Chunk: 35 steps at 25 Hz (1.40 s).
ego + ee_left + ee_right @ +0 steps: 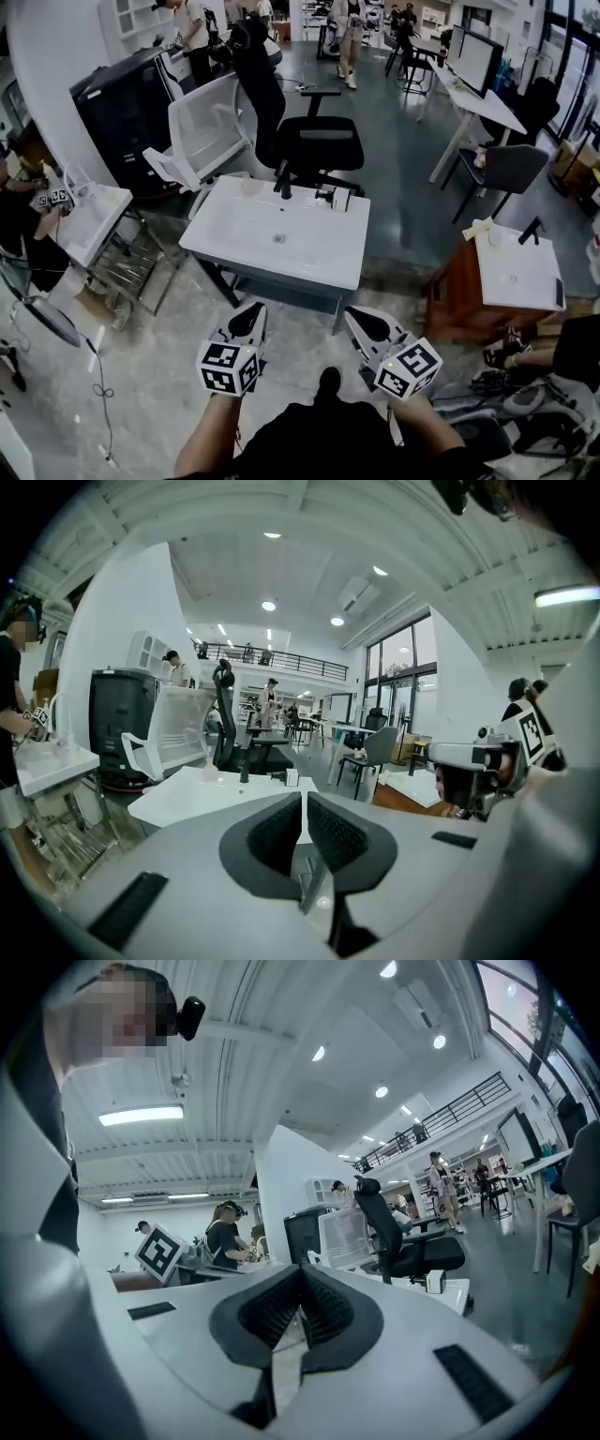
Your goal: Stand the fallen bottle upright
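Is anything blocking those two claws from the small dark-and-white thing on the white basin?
Nothing visible. The left claw and right claw hang short of the white basin; only its bare top lies between them and that dark-and-white thing beside the black tap.

The left gripper (304, 803) is pointing at a white counter (183, 801), and its jaws are sitting almost together with nothing between them. A black chair (225, 726) is standing behind the counter.

Sink-top object (335, 198), too small
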{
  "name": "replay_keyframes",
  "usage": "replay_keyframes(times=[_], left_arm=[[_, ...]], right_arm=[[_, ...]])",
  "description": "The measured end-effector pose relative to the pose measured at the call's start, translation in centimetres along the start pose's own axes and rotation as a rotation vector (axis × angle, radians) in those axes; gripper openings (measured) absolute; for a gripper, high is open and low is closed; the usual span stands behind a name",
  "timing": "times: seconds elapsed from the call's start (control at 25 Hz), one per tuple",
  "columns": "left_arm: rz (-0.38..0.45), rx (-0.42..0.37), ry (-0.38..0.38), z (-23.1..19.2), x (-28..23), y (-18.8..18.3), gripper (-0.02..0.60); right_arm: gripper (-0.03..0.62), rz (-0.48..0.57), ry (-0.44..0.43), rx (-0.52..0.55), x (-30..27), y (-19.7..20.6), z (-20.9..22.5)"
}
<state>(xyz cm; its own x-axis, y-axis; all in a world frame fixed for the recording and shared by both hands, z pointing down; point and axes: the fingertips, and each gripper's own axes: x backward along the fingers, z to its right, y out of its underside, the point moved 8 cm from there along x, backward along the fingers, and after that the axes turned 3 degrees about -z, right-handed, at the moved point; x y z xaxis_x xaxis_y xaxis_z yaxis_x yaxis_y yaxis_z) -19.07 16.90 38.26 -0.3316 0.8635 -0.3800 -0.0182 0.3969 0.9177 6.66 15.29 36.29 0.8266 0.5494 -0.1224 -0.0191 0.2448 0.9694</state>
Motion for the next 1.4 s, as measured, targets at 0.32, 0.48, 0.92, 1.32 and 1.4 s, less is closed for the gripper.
replay_keyframes(times=[0.32, 0.48, 0.92, 1.32, 1.4], left_arm=[[-0.062, -0.013, 0.007, -1.3, -13.2, -4.5, 0.032], [-0.070, -0.023, 0.023, -1.5, -18.3, -6.2, 0.032], [-0.078, -0.034, 0.063, -3.6, -26.0, -9.3, 0.034], [-0.084, -0.029, 0.176, -10.5, -36.4, -12.0, 0.034], [-0.096, -0.029, 0.201, -12.3, -38.6, -12.6, 0.034]], right_arm=[[0.014, -0.010, 0.006, -0.062, -5.2, -1.4, 13.1], [0.014, -0.016, 0.017, -0.079, -6.6, -1.9, 17.6], [0.014, -0.042, 0.051, -0.074, -10.1, -3.3, 23.4], [0.014, -0.083, 0.178, -0.063, -19.1, -5.6, 30.0], [0.014, -0.103, 0.208, -0.064, -21.9, -6.3, 31.4]])
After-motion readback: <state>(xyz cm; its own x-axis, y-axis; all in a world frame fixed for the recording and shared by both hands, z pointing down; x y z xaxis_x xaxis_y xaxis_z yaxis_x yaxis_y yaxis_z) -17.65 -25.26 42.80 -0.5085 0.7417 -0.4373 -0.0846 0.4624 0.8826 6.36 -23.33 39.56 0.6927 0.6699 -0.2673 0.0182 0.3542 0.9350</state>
